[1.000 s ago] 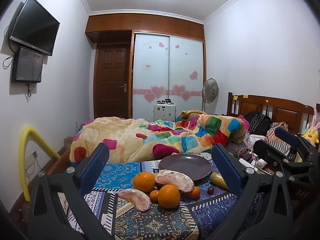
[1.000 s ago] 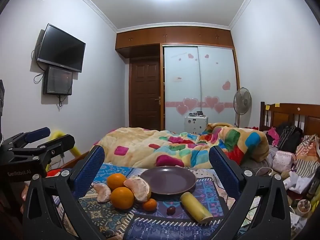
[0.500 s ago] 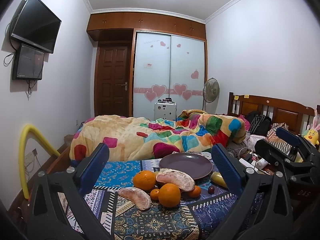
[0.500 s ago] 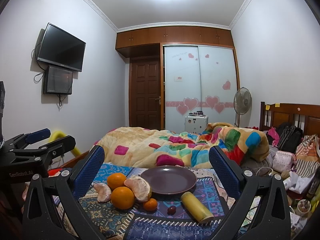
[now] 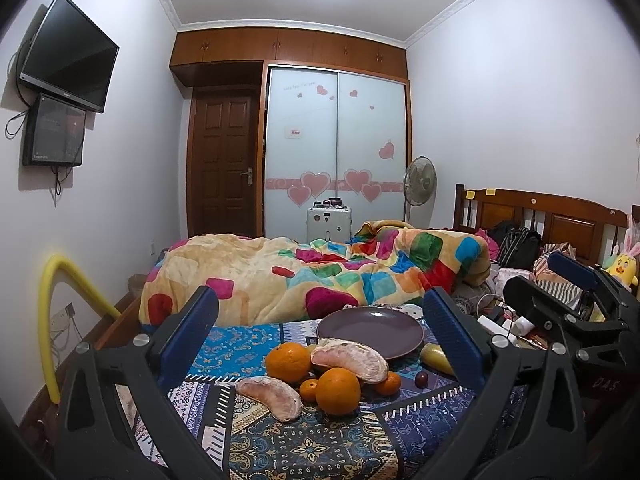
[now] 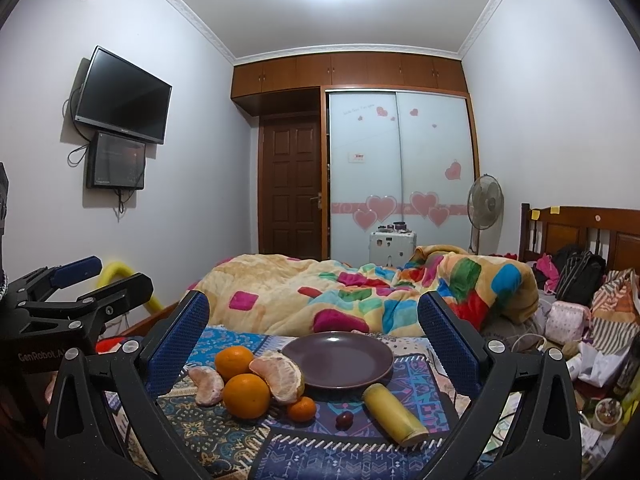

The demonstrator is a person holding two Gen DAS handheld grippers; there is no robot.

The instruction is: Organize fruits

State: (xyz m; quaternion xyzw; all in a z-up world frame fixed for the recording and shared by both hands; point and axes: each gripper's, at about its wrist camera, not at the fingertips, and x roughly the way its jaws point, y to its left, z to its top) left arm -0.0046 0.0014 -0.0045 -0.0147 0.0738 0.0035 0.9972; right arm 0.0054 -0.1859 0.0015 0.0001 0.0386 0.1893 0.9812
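We see one container: a purple plate point(image 6: 338, 360) on the patterned cloth point(image 6: 224, 436), with nothing on it. All fruit lies on the cloth just left of and in front of the plate: two oranges point(image 6: 246, 395), two peeled pomelo pieces point(image 6: 278, 376), small tangerines point(image 6: 302, 409), a dark grape point(image 6: 344, 420), a yellow banana piece point(image 6: 394, 414). Left gripper point(image 5: 320, 332) and right gripper point(image 6: 314, 330) both hover before the cloth, jaws spread wide, holding nothing.

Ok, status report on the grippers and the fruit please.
Left gripper open, empty. Right gripper open, empty. Round purple plate bare; oranges and peeled segments beside it. Nothing blocking.
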